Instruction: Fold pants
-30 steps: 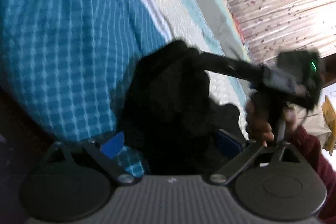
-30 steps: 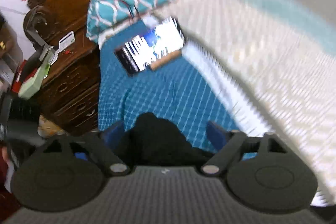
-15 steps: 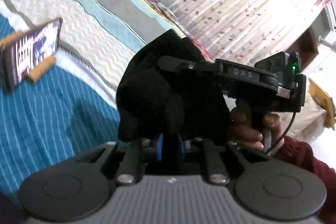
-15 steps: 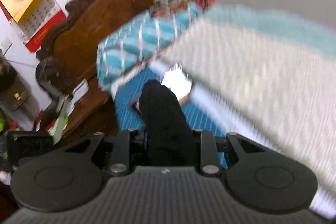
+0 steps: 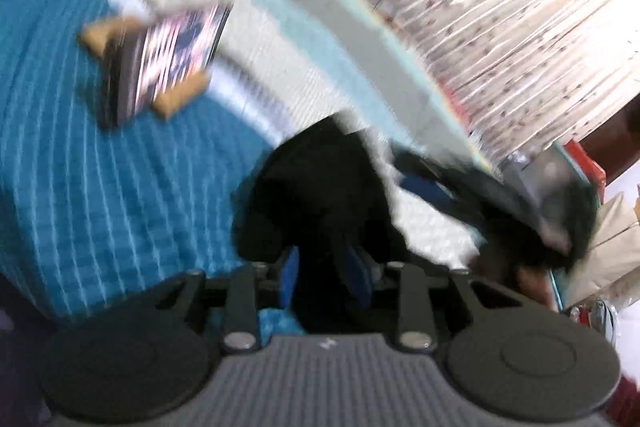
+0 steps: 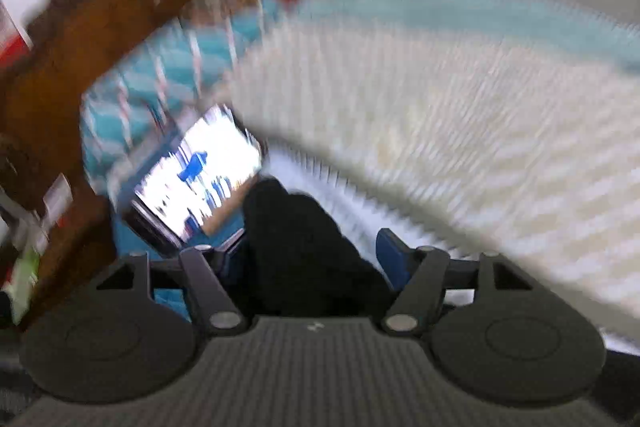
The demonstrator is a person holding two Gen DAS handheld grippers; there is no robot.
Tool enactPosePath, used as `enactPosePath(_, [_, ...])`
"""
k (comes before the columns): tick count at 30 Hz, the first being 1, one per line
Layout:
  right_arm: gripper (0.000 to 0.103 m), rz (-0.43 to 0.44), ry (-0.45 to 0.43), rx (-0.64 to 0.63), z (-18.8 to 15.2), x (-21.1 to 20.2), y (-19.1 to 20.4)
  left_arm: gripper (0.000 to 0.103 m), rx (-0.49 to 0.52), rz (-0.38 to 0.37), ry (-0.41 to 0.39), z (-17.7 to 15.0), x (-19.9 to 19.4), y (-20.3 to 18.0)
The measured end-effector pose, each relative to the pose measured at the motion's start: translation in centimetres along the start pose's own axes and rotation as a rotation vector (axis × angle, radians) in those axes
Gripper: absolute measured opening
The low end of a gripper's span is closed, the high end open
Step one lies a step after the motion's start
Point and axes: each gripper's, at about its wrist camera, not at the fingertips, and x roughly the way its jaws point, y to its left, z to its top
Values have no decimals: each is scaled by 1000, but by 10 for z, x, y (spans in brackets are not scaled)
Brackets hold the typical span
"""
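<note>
Both jaws were opening around the black pants [image 5: 320,187]; released together, the fold could slump loose.

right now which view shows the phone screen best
The right wrist view: the phone faces that camera, its lit screen broad though blurred. The left wrist view shows the phone edge-on, propped upright on a wooden stand and smeared.

Matt black cloth pants [image 5: 320,187], soft and lint-free, against a woven blue bedspread [image 5: 120,187] with a ribbed weave. Glossy phone screen [image 6: 200,175] beside polished dark wood headboard [image 6: 80,47].
</note>
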Motion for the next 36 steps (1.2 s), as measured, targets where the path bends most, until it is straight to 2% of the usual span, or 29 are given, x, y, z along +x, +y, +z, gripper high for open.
enactPosePath(2, [75, -55, -86, 24, -11, -54, -23, 28, 43, -23, -18, 10, 0, -15])
enactPosePath(4, [73, -115, -124, 88, -31, -101, -51, 28, 98, -54, -10, 14, 9, -34])
enactPosePath(6, [60, -219, -148, 152, -61, -145, -77, 28, 142, -73, 28, 15, 34, -58])
enactPosePath(9, [53, -322, -137, 233, -101, -196, -104, 28, 201, -104, 102, 4, 72, -85])
enactPosePath(12, [53, -379, -76, 185, -130, -221, -104, 28, 261, -107, 205, -13, 111, -107])
enactPosePath(14, [54, -404, -29, 101, -139, -221, -94, 28, 286, -90, 259, -20, 138, -117])
enactPosePath(18, [54, -344, 35, -16, -147, -205, -86, 27, 319, -48, 315, -33, 173, -133])
enactPosePath(21, [53, -290, 92, -115, -149, -188, -82, 28, 318, -17, 324, -35, 184, -135])
enactPosePath(24, [53, -287, 140, -207, -148, -163, -80, 28, 322, 38, 325, -33, 196, -135])
enactPosePath(28, [51, -279, 173, -208, -144, -142, -92, 28, 327, 96, 314, -24, 213, -137])
enactPosePath(29, [38, -288, 184, -220, -144, -138, -91, 28, 329, 106, 311, -22, 216, -136])
enactPosePath(30, [14, -285, 190, -225, -142, -135, -93, 28, 330, 113, 308, -21, 218, -135])
enactPosePath(31, [4, -277, 185, -216, -141, -136, -94, 28, 329, 125, 305, -18, 220, -134])
enactPosePath(36, [4, -197, 112, -121, -126, -167, -94, 29, 296, 136, 287, -11, 216, -127])
